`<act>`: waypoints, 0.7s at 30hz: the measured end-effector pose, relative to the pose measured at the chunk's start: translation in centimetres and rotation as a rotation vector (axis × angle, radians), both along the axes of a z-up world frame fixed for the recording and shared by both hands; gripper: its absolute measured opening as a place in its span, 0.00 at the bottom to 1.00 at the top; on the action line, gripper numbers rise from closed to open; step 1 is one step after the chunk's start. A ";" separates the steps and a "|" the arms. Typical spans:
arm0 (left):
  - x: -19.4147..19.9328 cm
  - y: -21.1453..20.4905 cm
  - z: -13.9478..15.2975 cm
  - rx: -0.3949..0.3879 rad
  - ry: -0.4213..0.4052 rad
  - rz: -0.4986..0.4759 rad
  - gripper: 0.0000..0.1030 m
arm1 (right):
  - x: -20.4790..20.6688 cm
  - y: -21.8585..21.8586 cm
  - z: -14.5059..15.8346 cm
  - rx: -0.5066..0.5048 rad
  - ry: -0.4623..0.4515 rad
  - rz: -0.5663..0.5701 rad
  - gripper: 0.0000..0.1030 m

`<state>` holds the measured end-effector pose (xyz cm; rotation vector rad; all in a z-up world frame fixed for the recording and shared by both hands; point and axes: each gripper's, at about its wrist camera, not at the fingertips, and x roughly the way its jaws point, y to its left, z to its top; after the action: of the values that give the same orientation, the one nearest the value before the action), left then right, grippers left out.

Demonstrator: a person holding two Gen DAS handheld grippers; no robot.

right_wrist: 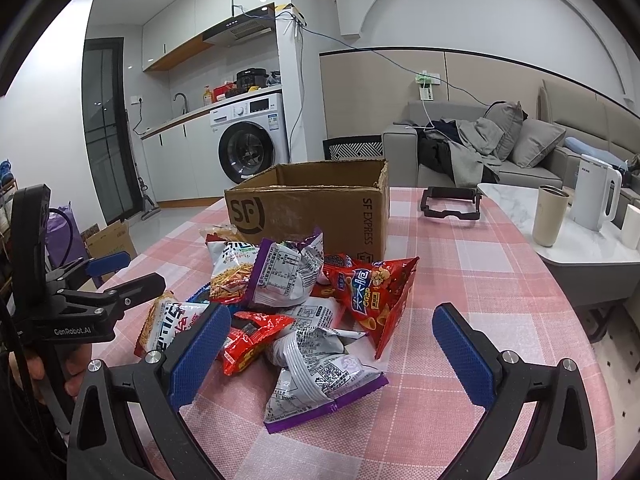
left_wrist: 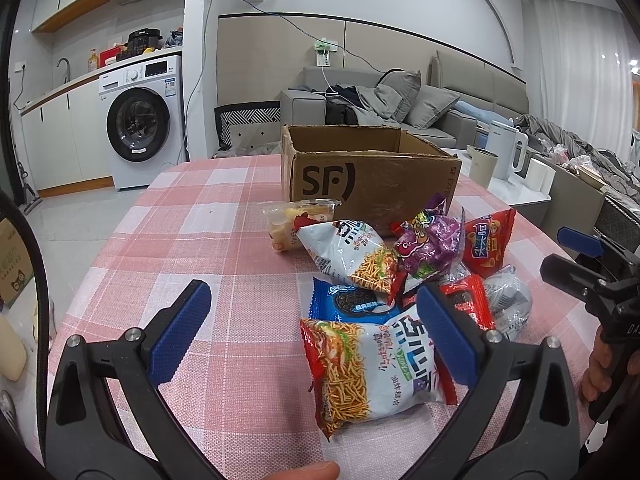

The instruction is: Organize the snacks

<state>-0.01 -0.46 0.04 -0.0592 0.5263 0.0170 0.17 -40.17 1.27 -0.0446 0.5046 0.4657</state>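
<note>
A pile of snack bags lies on the pink plaid tablecloth (left_wrist: 180,240) in front of an open cardboard SF box (left_wrist: 360,176), which also shows in the right wrist view (right_wrist: 320,208). My left gripper (left_wrist: 316,332) is open, just above a white-and-red noodle snack bag (left_wrist: 372,372) that lies between its fingers. A blue cookie pack (left_wrist: 352,304) lies behind it. My right gripper (right_wrist: 332,356) is open over a purple-edged silver bag (right_wrist: 320,384). A red cone-snack bag (right_wrist: 376,292) and a purple bag (right_wrist: 284,272) lie beyond it.
A black frame (right_wrist: 450,202) lies on the table right of the box. A side table (right_wrist: 592,248) at the right holds a beige cup (right_wrist: 550,216) and a white kettle (right_wrist: 596,196). A sofa and a washing machine stand behind.
</note>
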 end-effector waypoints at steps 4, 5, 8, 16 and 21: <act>0.1 -0.1 0.0 0.011 0.003 -0.009 1.00 | 0.1 0.0 0.0 0.000 0.001 -0.001 1.00; 0.1 -0.2 -0.1 0.015 0.004 -0.010 1.00 | 0.1 0.0 0.0 -0.002 0.002 -0.002 1.00; 0.3 -0.3 -0.1 0.020 0.010 -0.014 1.00 | 0.1 -0.1 0.0 -0.003 0.001 -0.002 1.00; 0.6 -0.2 -0.4 0.013 0.030 -0.011 1.00 | 0.6 -0.1 -0.1 -0.003 0.021 -0.012 1.00; 0.7 0.2 -0.6 -0.016 0.042 -0.027 1.00 | 1.4 -0.3 -0.5 0.005 0.060 -0.017 1.00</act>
<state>0.72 -0.29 -0.52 -0.0673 0.5689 -0.0123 1.61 -40.46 0.82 -0.0219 0.5622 0.4531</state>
